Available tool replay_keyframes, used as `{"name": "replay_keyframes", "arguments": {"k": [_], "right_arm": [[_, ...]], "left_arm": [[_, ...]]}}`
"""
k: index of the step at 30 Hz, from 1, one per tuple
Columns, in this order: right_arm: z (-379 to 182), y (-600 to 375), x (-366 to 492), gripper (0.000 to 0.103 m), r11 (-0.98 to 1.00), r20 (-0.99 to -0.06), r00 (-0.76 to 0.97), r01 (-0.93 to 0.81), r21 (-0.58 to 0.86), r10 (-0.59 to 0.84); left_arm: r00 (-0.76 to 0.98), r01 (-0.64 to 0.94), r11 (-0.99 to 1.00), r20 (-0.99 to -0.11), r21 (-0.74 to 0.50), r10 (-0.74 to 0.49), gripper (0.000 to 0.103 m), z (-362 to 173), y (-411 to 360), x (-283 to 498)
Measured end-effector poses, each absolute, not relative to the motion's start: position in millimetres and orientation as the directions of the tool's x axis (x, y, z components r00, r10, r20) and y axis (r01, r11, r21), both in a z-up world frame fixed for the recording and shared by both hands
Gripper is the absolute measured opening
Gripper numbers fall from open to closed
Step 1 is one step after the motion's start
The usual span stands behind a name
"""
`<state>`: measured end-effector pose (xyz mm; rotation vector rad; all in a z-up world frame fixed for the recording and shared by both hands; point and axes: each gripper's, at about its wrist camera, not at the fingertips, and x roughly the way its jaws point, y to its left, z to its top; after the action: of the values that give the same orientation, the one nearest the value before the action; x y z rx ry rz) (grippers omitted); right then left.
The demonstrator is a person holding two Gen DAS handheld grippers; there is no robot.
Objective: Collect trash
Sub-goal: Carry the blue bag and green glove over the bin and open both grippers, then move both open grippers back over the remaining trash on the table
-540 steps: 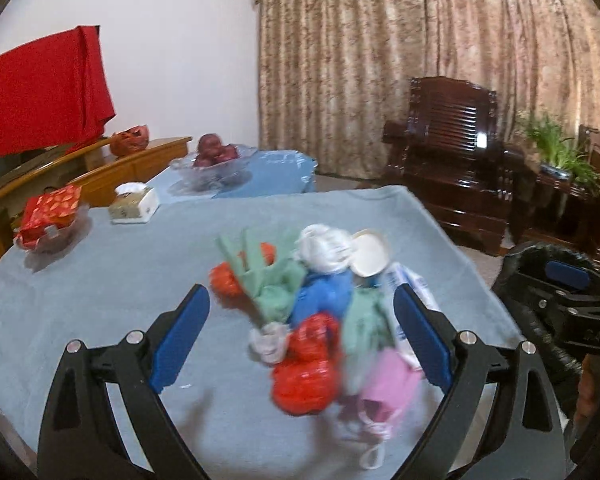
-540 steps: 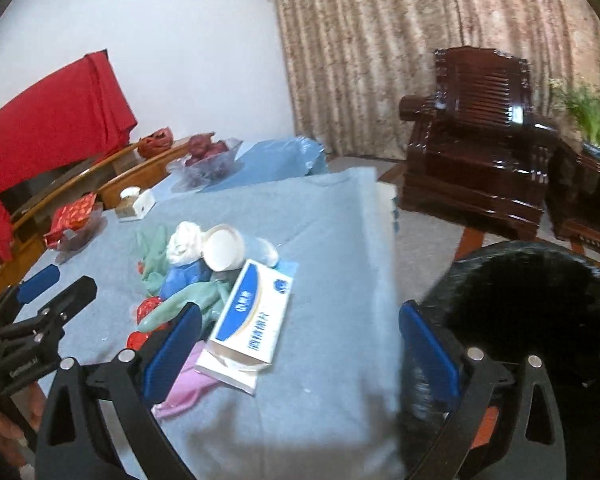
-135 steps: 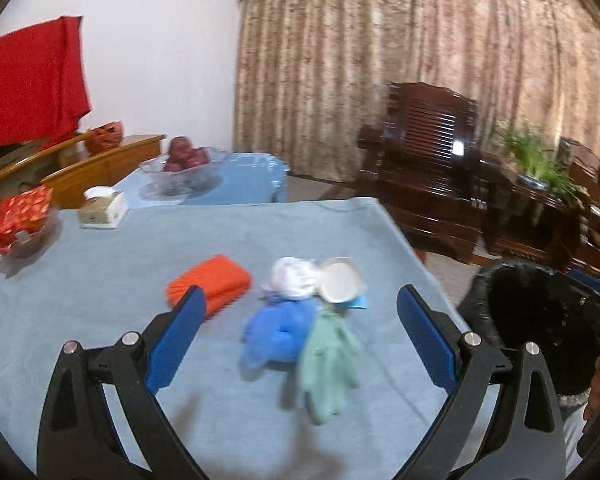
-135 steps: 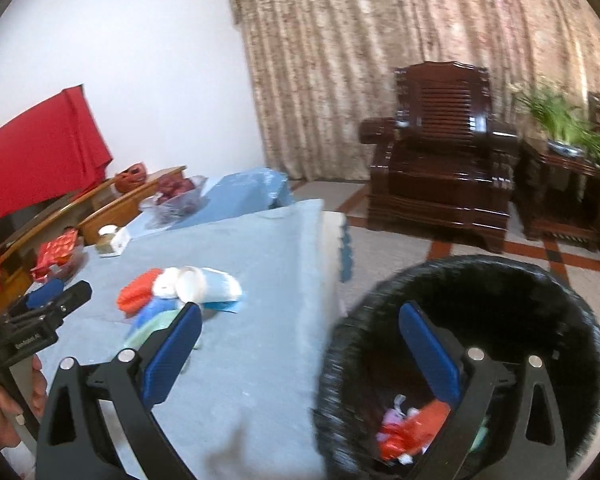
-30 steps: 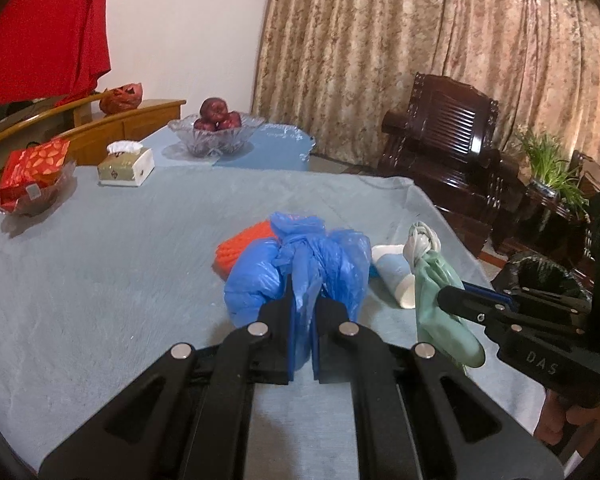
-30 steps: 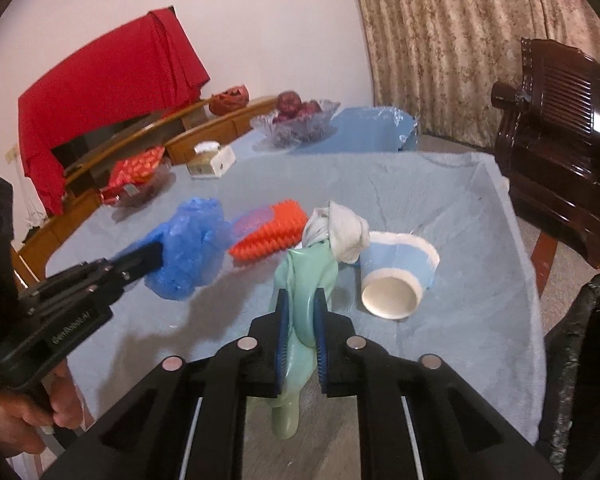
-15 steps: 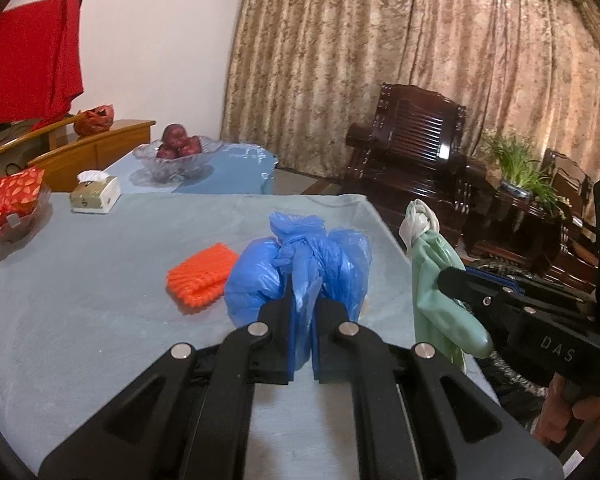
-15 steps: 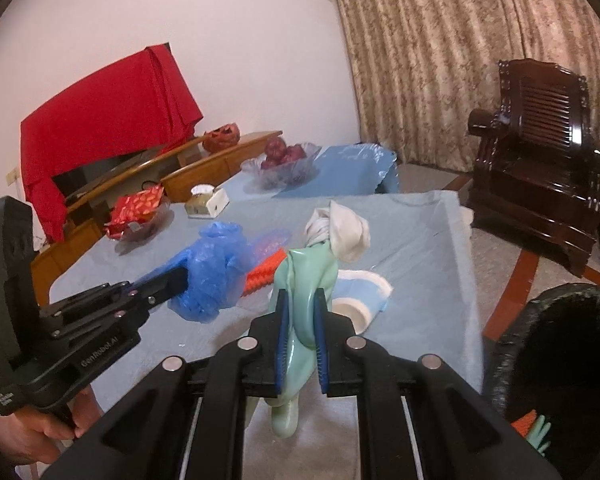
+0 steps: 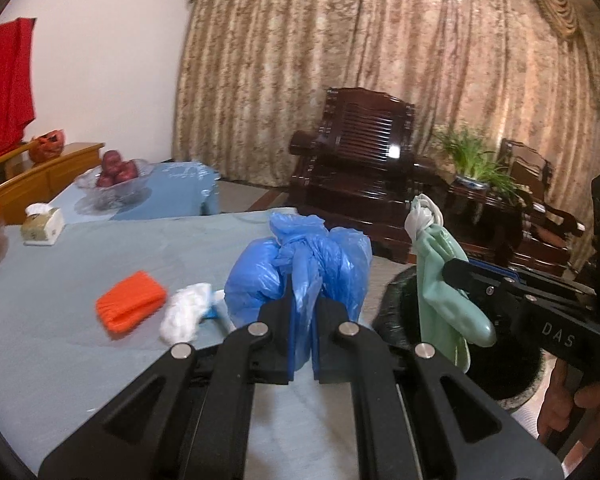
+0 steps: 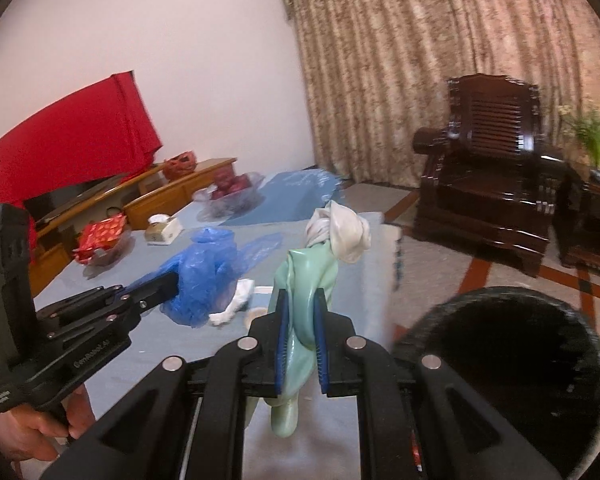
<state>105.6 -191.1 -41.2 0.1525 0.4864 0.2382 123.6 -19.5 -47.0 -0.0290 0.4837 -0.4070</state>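
Note:
My left gripper (image 9: pixel 304 294) is shut on a knotted blue plastic bag (image 9: pixel 260 276), held up over the grey-blue table (image 9: pixel 52 304). My right gripper (image 10: pixel 301 296) is shut on a pale green rubber glove (image 10: pixel 306 272) with a white wad (image 10: pixel 340 232) tied at its top. In the left wrist view the glove (image 9: pixel 440 276) hangs in front of the black trash bin (image 9: pixel 394 308). The bin (image 10: pixel 508 360) stands off the table's right edge, lower right of my right gripper. An orange ribbed piece (image 9: pixel 132 306) and a crumpled white piece (image 9: pixel 184 314) lie on the table.
A tissue box (image 9: pixel 42 226) and a glass fruit bowl (image 9: pixel 116 182) sit at the table's far left. A dark wooden armchair (image 9: pixel 364 168) and a potted plant (image 9: pixel 476 160) stand beyond the table. A hand (image 10: pixel 32 432) holds the left gripper's handle.
Both grippers have risen and swung right with their loads. The blue bag and the green glove have left the tabletop, and the bin now shows behind the glove in the left wrist view.

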Motion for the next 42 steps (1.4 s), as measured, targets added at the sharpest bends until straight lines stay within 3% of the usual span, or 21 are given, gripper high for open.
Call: {"name": "replay_keyframes", "arguments": {"k": [16,28,32,34,36,38,40,42], "right_arm": [[-60,-312,56,0.012,0.982,-0.486,0.874,0.090,0.164,0.001],[-90,-362,48,0.012,0.963,-0.552,0.829,0.213,0.164,-0.090],[-100,-370,50,0.014,0.956,-0.577,0.809,0.245,0.160,-0.111],[-104,-371,49,0.022,0.952,-0.588,0.799,0.263,0.154,-0.125],[-106,-375,48,0.023,0.950,-0.587,0.797,0.275,0.147,-0.140],[-106,-377,46,0.037,0.949,-0.586,0.797,0.280,0.144,-0.146],[-105,-376,45,0.074,0.947,-0.585,0.796,0.291,0.138,-0.159],[-101,-372,44,0.088,0.945,-0.567,0.804,0.300,0.128,-0.179]], "left_arm": [[0.679,0.591,0.798,-0.461,-0.116,-0.571,0.005,-62,-146,123],[0.583,0.668,0.731,-0.513,-0.138,-0.630,0.005,-101,-218,137],[0.552,0.682,0.713,-0.523,-0.163,-0.649,0.012,-107,-229,141],[0.546,0.683,0.710,-0.526,-0.172,-0.653,0.029,-108,-231,142],[0.545,0.681,0.709,-0.519,-0.184,-0.658,0.048,-108,-227,143],[0.544,0.675,0.712,-0.521,-0.193,-0.657,0.061,-110,-220,144],[0.554,0.662,0.722,-0.519,-0.201,-0.651,0.071,-109,-211,146],[0.573,0.641,0.741,-0.518,-0.201,-0.636,0.079,-108,-199,147]]}}
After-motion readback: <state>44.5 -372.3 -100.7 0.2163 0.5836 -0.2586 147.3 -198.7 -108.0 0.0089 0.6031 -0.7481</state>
